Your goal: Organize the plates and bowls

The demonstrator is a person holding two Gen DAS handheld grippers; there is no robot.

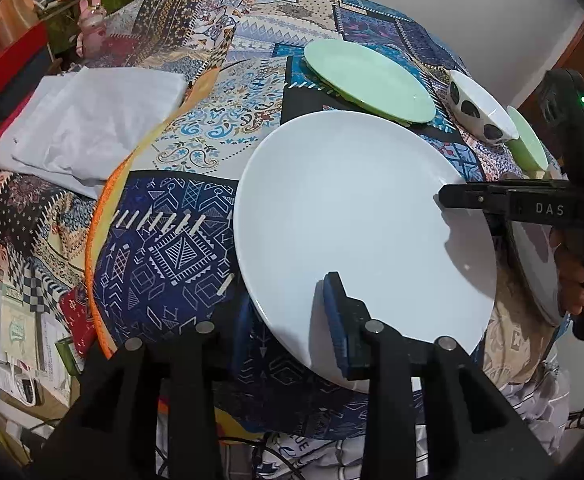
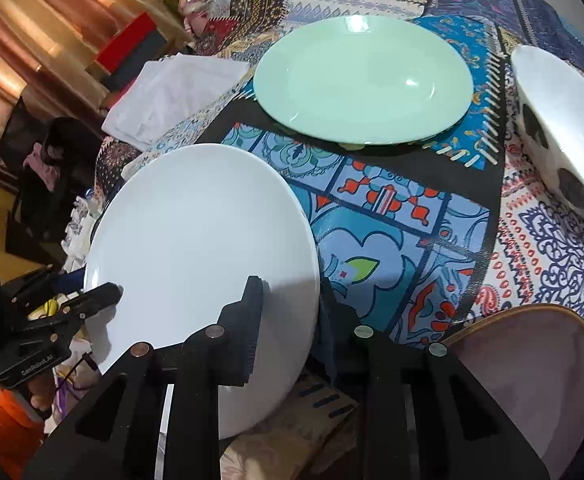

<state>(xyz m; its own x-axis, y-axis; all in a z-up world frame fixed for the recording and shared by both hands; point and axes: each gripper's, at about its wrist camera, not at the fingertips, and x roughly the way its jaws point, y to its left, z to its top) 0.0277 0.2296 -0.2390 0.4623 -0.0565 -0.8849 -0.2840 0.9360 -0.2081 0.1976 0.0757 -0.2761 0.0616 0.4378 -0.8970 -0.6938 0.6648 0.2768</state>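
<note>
Patchwork-clothed counter below, I've both tools, left and right, clamped on opposite rims of the big white plate, keeping it level for stacking.

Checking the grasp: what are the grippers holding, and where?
Both hold the white plate by its rim: left gripper at one edge, right gripper at another.

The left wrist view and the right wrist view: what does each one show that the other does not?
Only the left wrist view shows a small green dish behind the spotted white bowl. Only the right wrist view shows a pale pink rounded object at the near edge. Both show the large white round plate clamped by both tongs, the pale green oval plate and the folded white cloth.
</note>
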